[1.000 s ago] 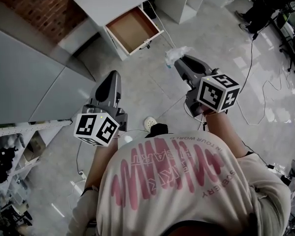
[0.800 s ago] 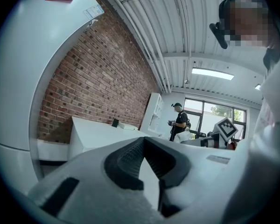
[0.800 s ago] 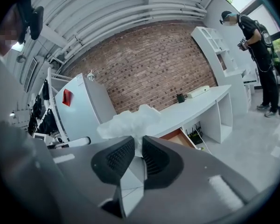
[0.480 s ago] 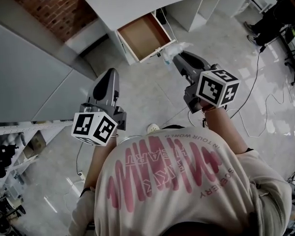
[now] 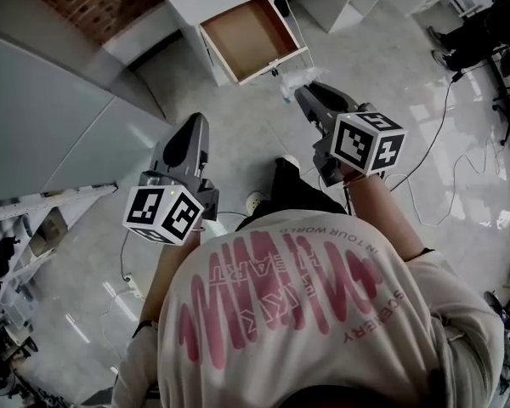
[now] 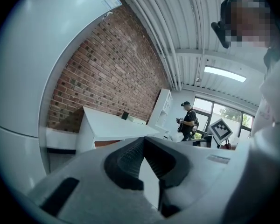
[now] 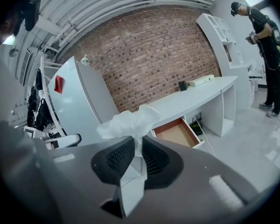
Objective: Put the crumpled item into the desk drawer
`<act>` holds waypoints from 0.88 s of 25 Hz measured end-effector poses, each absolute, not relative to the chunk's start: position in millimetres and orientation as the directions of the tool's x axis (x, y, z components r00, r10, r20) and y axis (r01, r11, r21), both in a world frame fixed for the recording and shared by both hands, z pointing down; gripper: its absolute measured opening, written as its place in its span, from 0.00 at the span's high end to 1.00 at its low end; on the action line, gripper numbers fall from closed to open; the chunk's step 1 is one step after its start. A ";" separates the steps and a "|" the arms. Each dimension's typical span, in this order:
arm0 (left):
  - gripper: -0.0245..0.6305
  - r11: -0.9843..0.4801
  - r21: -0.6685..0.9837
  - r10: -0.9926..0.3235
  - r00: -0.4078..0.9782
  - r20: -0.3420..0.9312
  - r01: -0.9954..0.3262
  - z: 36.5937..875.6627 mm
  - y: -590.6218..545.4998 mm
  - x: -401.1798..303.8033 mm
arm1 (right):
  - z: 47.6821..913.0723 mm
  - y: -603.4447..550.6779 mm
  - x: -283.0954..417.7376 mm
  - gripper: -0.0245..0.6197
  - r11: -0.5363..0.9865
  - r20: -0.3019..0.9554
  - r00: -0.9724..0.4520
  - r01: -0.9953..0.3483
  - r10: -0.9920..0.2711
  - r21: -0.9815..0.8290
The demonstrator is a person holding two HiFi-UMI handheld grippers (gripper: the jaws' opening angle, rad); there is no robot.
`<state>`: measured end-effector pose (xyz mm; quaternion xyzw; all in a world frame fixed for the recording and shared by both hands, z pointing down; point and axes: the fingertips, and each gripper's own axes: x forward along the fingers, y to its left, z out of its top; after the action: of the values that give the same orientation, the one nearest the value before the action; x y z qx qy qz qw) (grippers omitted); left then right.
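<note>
Grey left claw (image 5: pixel 196 121), right claw (image 5: pixel 303 92); pink-printed T-shirt (image 5: pixel 323 334)

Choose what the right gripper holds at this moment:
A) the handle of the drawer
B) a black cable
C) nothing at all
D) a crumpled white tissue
D: in the right gripper view, the right gripper is shut on the crumpled white tissue, with the open drawer farther ahead.

A person (image 7: pixel 265 41) stands near white shelving (image 7: pixel 220 36) by the brick wall (image 7: pixel 149 55).
</note>
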<state>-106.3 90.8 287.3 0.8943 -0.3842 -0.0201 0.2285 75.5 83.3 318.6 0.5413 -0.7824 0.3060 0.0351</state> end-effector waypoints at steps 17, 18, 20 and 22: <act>0.96 -0.505 0.456 -0.728 0.645 0.230 -0.733 331.6 16.3 -88.3 | 389.4 -15.6 98.7 0.86 0.220 0.486 -0.447 -0.863 -0.751 -0.454; 0.96 -0.493 0.457 -0.736 0.635 0.235 -0.741 332.9 7.6 -87.4 | 392.7 -25.6 99.8 0.86 0.229 0.494 -0.456 -0.862 -0.740 -0.453; 0.96 -0.468 0.459 -0.750 0.614 0.246 -0.755 335.8 -12.0 -84.1 | 398.4 -48.4 102.7 0.86 0.251 0.511 -0.473 -0.860 -0.718 -0.444; 0.96 -0.447 0.458 -0.758 0.597 0.262 -0.768 339.4 -33.2 -79.9 | 403.1 -73.2 105.0 0.86 0.277 0.524 -0.491 -0.857 -0.696 -0.434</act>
<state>-79.9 -33.2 339.4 0.8506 -0.4487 0.0093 0.2740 105.0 -73.2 403.1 0.4912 -0.7906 0.3466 0.1162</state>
